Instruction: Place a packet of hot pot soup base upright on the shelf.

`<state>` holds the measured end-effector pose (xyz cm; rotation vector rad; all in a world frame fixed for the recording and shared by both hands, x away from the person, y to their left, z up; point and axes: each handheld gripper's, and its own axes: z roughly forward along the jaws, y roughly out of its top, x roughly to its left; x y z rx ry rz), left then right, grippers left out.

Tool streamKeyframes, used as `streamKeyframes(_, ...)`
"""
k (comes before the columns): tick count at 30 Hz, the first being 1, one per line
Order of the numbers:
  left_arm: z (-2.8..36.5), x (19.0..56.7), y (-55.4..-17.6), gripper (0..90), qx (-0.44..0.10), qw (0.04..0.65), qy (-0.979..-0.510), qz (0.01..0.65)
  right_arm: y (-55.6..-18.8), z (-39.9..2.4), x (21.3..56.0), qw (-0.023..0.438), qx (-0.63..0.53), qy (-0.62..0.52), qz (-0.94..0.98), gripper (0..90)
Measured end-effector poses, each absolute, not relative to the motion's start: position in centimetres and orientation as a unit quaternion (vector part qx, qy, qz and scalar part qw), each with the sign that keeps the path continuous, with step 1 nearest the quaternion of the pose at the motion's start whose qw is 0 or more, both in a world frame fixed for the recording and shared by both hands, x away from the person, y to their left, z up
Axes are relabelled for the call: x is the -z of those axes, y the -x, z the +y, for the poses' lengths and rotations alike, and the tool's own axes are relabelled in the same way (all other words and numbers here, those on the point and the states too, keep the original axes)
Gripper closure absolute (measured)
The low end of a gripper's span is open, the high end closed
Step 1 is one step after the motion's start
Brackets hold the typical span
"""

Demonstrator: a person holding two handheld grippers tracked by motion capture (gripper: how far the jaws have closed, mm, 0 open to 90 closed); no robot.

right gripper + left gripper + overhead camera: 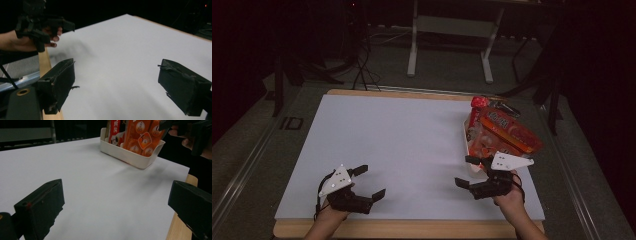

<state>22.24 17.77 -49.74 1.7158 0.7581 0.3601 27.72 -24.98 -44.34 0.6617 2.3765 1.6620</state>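
Both tools are released and grasp nothing: the left tool (367, 181) at lower left, the right tool (471, 171) just beside the white bin (469, 150) of orange snack packets (507, 131) at the desk's (402, 140) right side. Probably the approach step; next, the right tool must reach a packet.

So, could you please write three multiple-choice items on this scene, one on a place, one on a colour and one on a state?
1. Where on the table does the white bin of snack packets stand?
A. far left corner
B. right side
C. centre

2. What colour are most of the packets?
A. orange-red
B. blue
C. green

3. How do the jaws of the left gripper and the right gripper stand?
A. both shut
B. only the left open
C. both open, holding nothing

Answers: 1 B, as the high view shows the bin at the right edge. 2 A, as the wrappers look orange and red. 3 C, as each gripper view shows bare table between spread jaws.
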Motion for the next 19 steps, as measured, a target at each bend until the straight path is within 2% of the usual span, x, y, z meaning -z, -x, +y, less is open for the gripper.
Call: streamKeyframes(19,17.5,49.9,-21.9,1.1,-0.154,0.577,-0.739,0.311,-27.5,-25.9,45.8,0.094,-0.531,-0.222,0.812,13.4)
